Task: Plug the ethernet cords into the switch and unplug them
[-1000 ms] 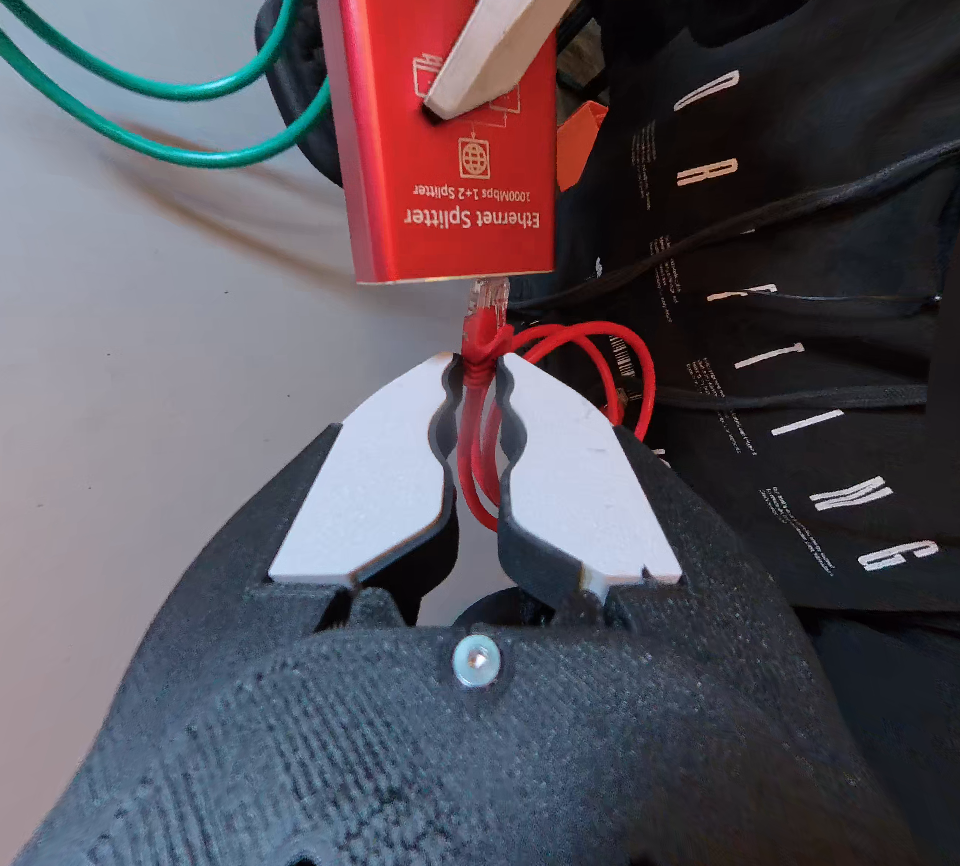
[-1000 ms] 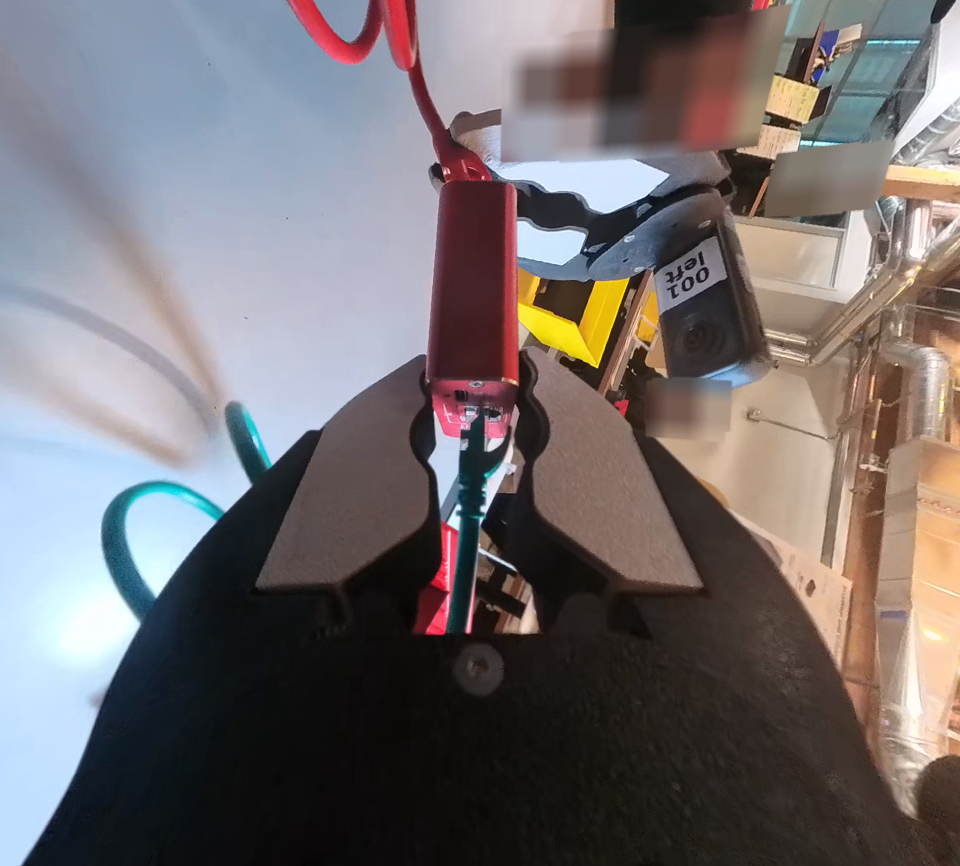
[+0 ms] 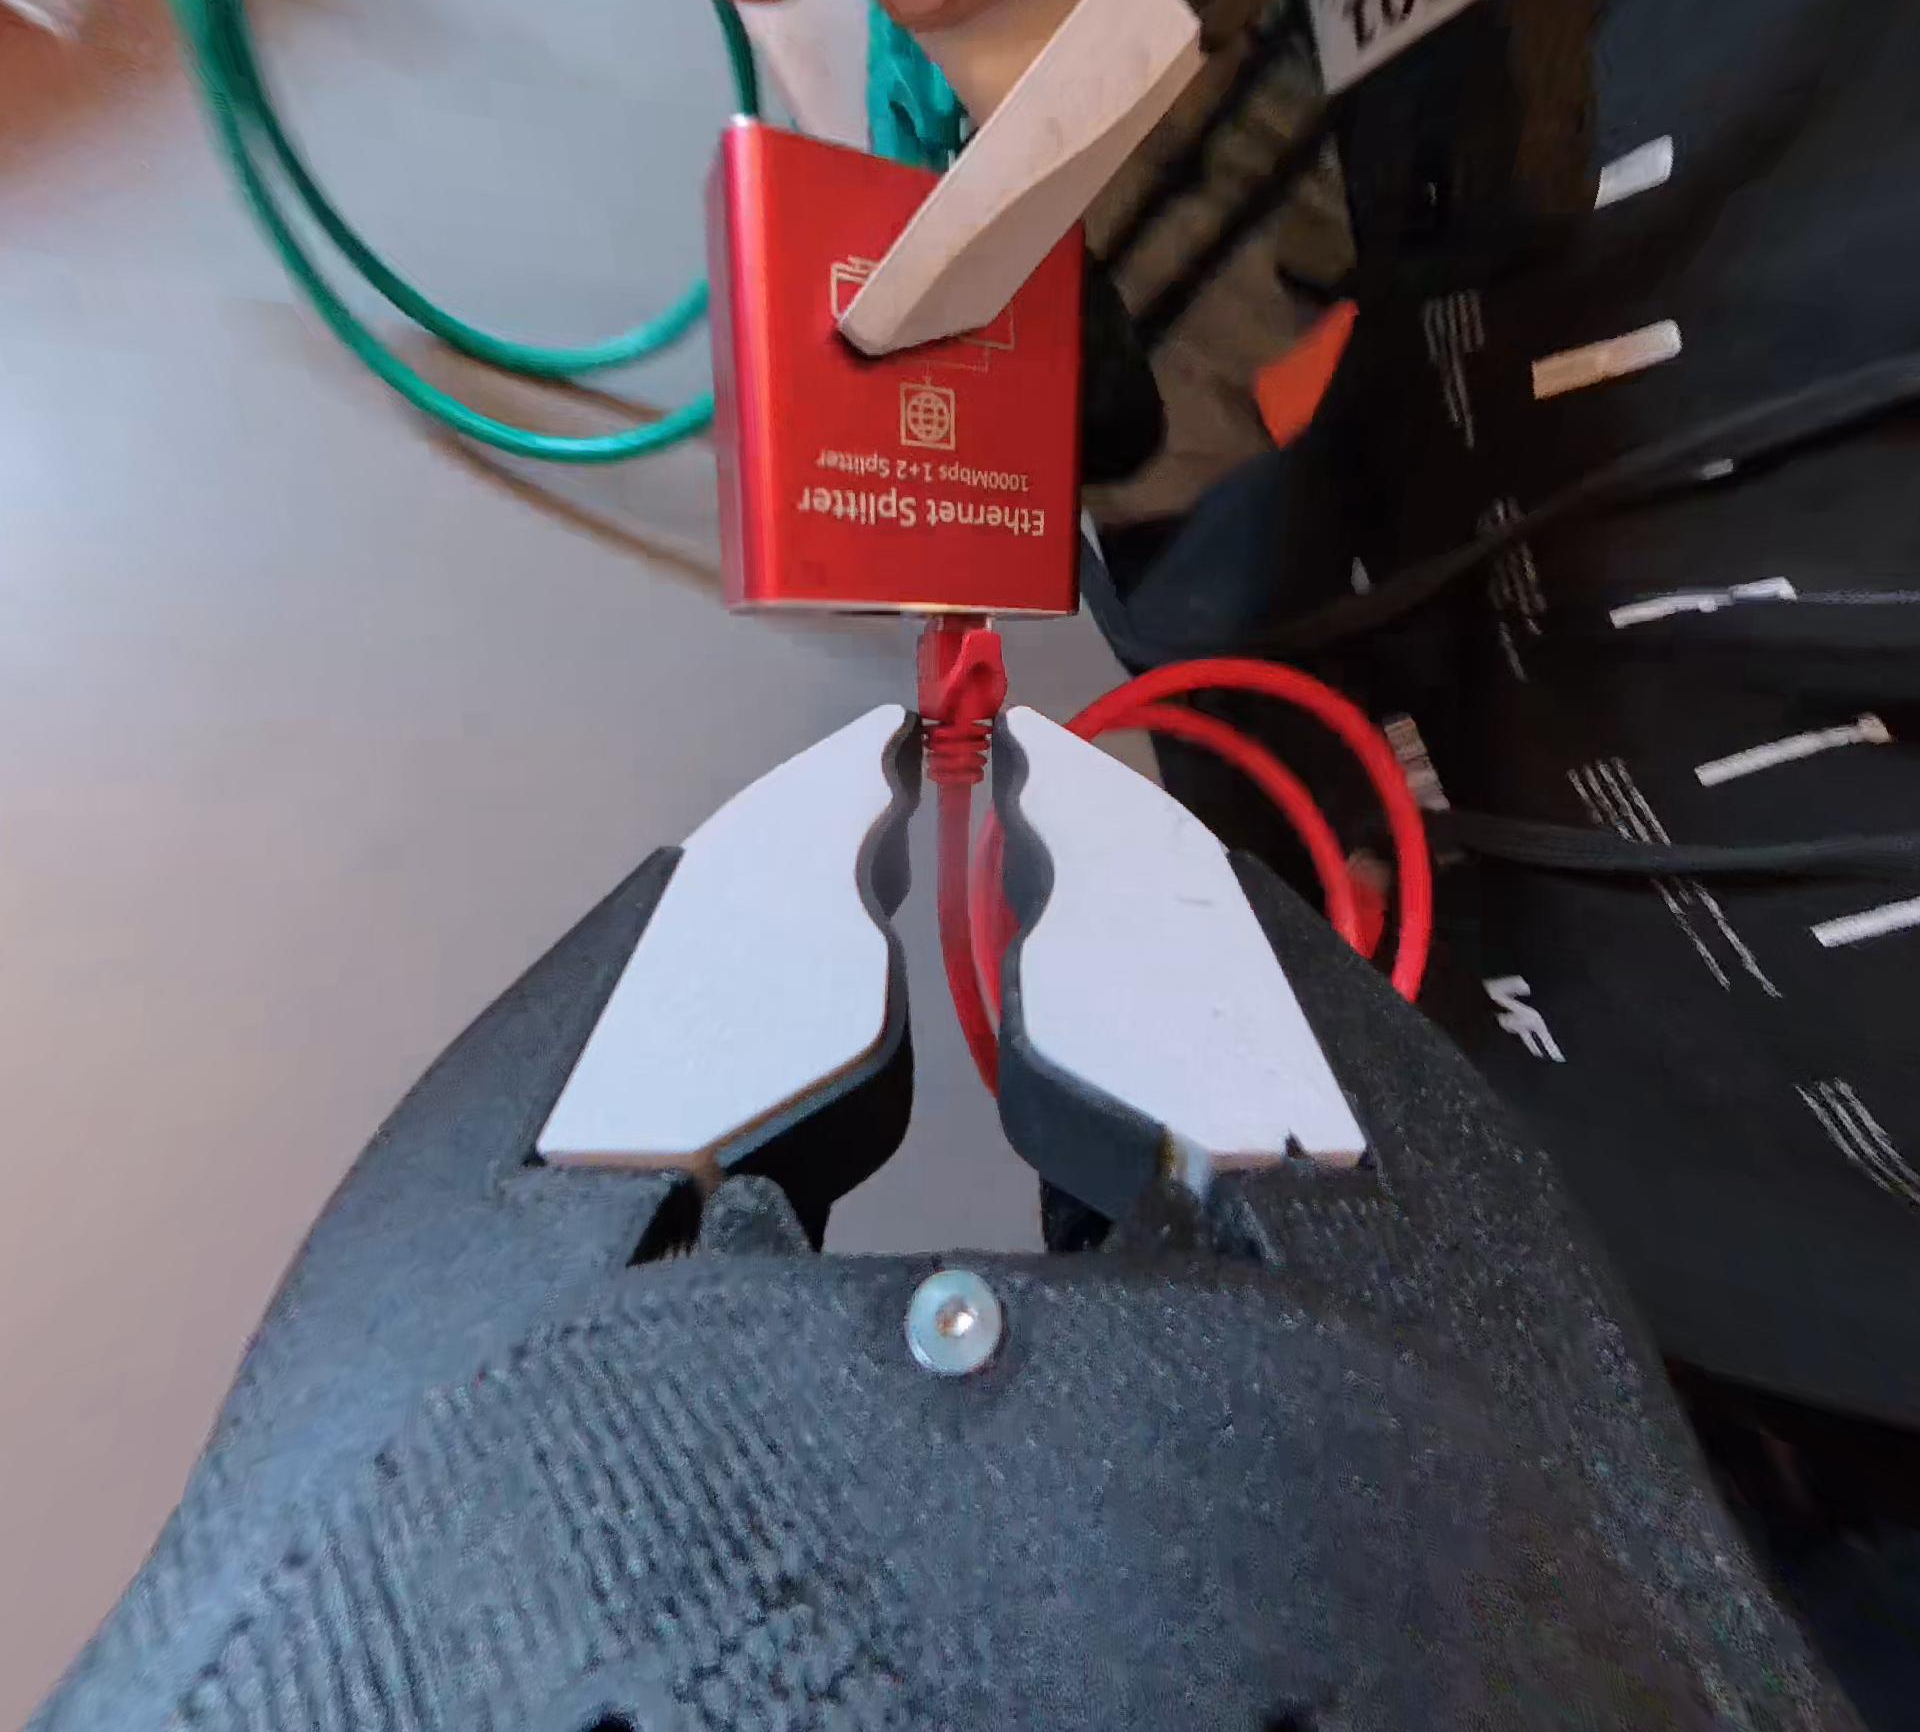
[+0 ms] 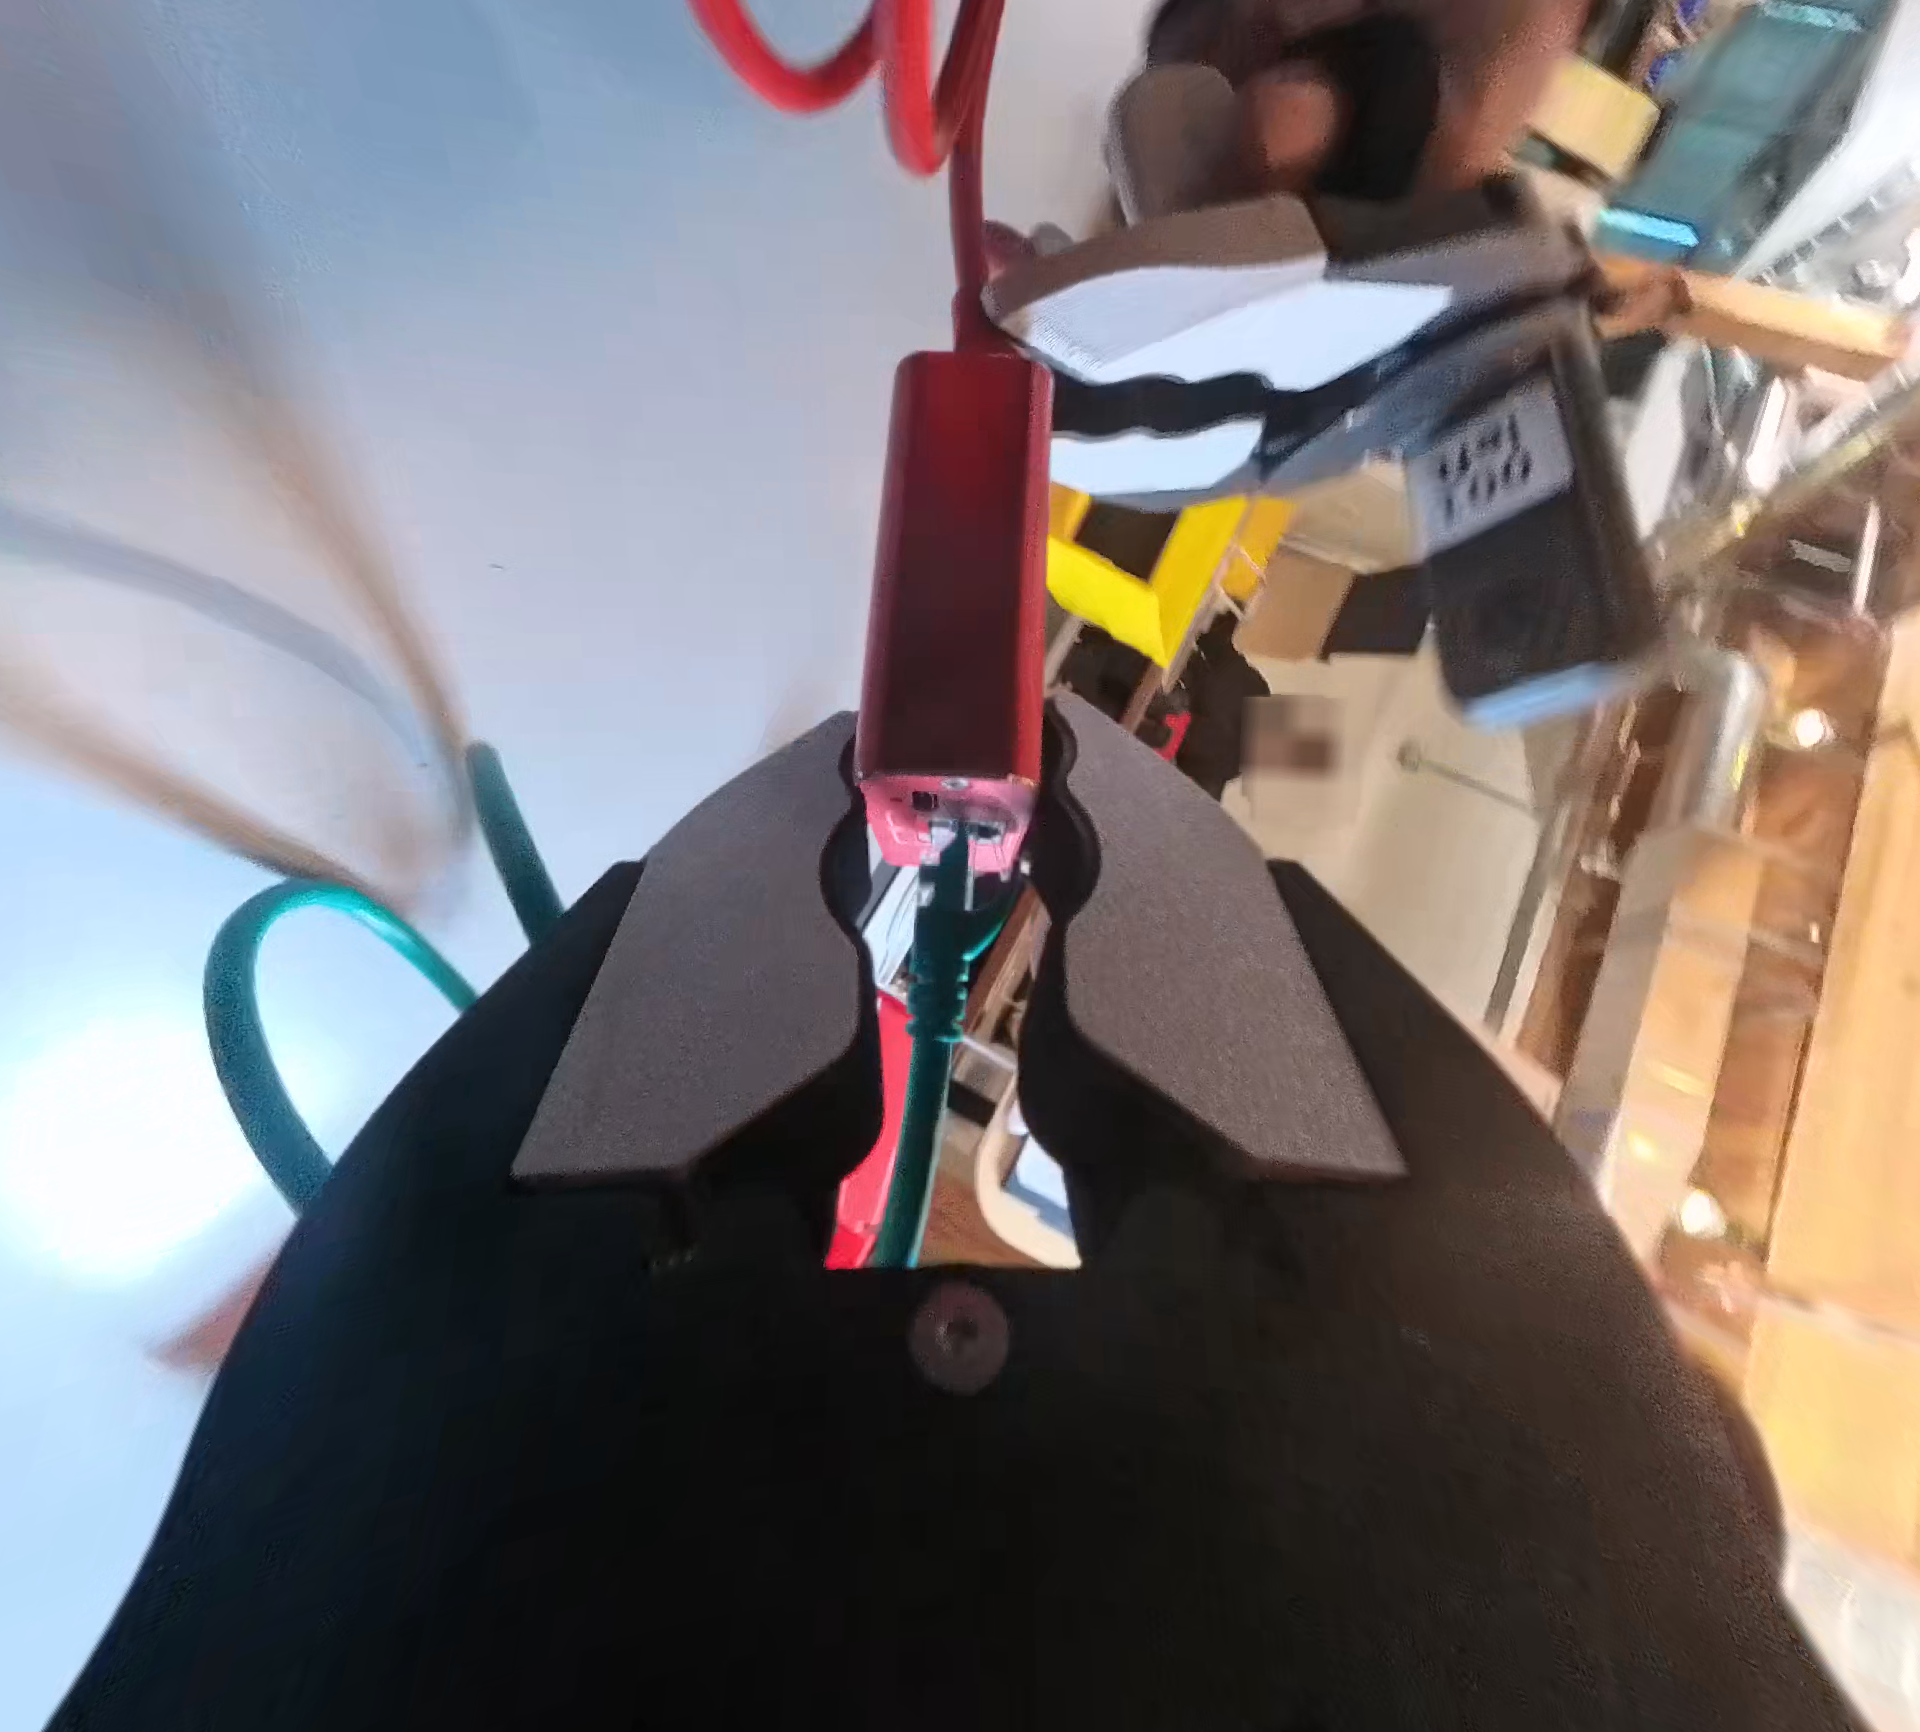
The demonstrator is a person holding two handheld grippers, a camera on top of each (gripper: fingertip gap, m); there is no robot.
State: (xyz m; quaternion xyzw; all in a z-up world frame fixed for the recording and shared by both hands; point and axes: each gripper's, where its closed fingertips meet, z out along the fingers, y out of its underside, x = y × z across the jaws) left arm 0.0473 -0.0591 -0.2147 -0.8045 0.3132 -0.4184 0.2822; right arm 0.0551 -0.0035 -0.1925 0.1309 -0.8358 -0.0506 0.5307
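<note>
Clamped in the left gripper (image 3: 954, 726): red ethernet cord (image 3: 961, 726), plugged into the small red metal switch box (image 3: 902, 394) held off the pale tabletop (image 3: 312, 747) by the right gripper (image 4: 948, 783). Risk: crooked pull jamming the latch. Beyond, green cord (image 3: 468, 332) looping; open room left, dark clothing (image 3: 1610, 539) crowding right.

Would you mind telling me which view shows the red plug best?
The left wrist view: the red plug sits seated in the switch, just ahead of the left gripper. The right wrist view shows only its cord entering the switch's far end.
</note>
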